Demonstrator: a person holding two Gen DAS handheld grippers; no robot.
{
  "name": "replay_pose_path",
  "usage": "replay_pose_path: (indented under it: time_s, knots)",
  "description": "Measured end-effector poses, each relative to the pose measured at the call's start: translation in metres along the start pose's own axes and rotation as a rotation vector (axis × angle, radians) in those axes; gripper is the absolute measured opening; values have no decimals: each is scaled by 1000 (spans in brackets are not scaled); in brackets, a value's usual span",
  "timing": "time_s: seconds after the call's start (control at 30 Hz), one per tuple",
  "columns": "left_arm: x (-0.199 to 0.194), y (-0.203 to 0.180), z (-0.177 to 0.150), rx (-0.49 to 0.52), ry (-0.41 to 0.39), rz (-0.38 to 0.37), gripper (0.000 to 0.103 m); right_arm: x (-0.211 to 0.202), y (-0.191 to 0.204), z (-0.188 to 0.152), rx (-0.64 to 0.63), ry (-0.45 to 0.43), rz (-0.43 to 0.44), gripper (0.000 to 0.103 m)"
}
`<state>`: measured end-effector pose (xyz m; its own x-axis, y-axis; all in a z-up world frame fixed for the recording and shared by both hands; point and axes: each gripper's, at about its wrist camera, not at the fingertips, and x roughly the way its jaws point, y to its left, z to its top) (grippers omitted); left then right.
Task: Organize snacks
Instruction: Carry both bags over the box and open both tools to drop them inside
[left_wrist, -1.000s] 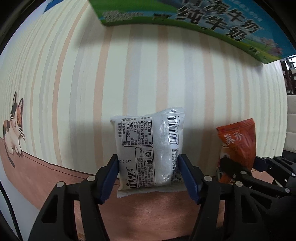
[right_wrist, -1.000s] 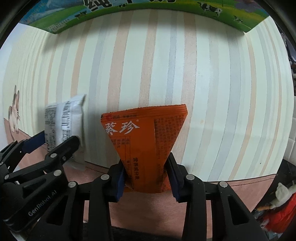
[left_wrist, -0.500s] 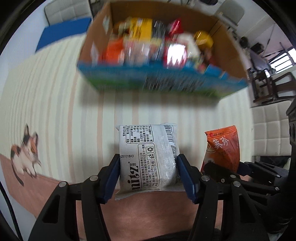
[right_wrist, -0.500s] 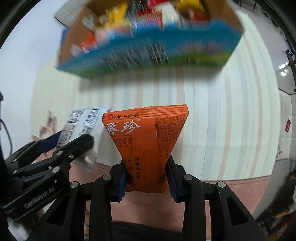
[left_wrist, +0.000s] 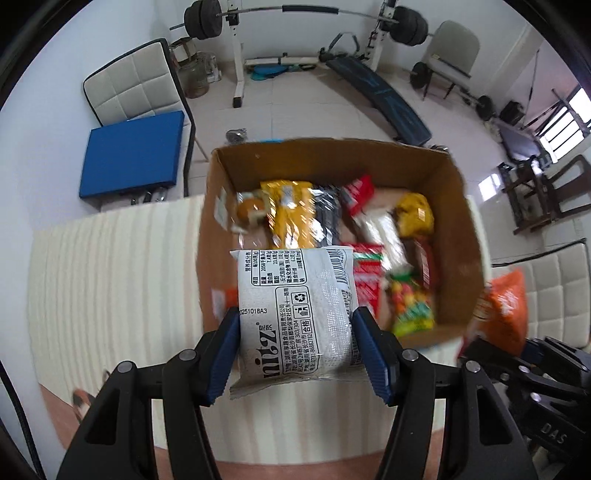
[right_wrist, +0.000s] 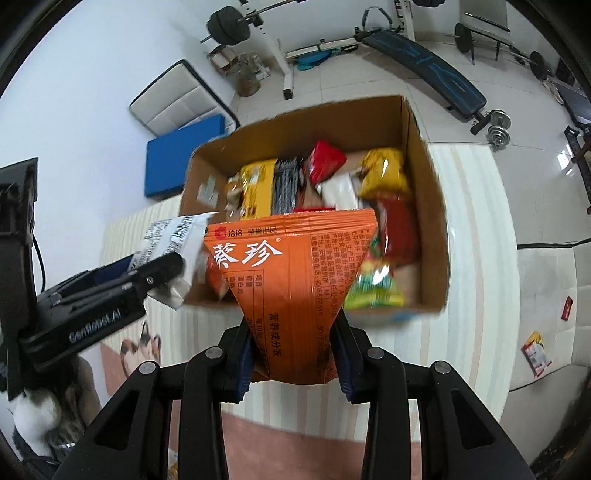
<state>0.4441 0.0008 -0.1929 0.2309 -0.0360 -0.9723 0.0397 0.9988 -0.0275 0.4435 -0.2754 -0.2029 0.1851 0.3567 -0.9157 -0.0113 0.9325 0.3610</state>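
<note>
My left gripper is shut on a white snack packet with black print, held above the near edge of an open cardboard box. My right gripper is shut on an orange snack packet, held above the box's near edge. The box holds several snack packs, yellow, red, black and green. The left gripper with the white packet shows at the left of the right wrist view; the orange packet shows at the right of the left wrist view.
The box stands on a striped cream tablecloth with a cat picture. A white chair with a blue cushion stands behind the table. Weight benches and barbells fill the room beyond. Small packets lie at the right.
Both grippers have risen and tilted with their packets: a second ago the views showed the tablecloth and the box's side, now they look down into the open box.
</note>
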Motion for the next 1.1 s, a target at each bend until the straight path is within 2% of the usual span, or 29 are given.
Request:
replay_pose_path:
  time_s: [0.23, 0.37, 0.57, 0.87, 0.9, 0.93, 0.97, 1.0, 1.1]
  knots:
    - [59, 13, 52, 61, 104, 122, 59, 48, -20, 38, 39, 71, -62, 39]
    - [92, 20, 68, 65, 167, 140, 59, 72, -31, 44, 74, 118, -64, 39]
    - [119, 21, 70, 95, 215, 172, 59, 96, -39, 45, 100, 160, -71, 39]
    - [125, 25, 70, 87, 249, 177, 59, 121, -32, 45, 84, 233, -80, 41]
    - [124, 26, 70, 81, 248, 178, 59, 121, -32, 45, 83, 233, -86, 42]
    - [122, 28, 70, 69, 245, 174, 59, 120, -31, 45, 77, 231, -100, 49]
    - [119, 28, 69, 58, 243, 162, 59, 120, -30, 45, 75, 230, -107, 61]
    - [116, 29, 69, 48, 240, 150, 59, 119, -30, 46, 75, 227, -108, 65]
    - [106, 30, 68, 21, 223, 120, 59, 113, -30, 46, 71, 220, -116, 70]
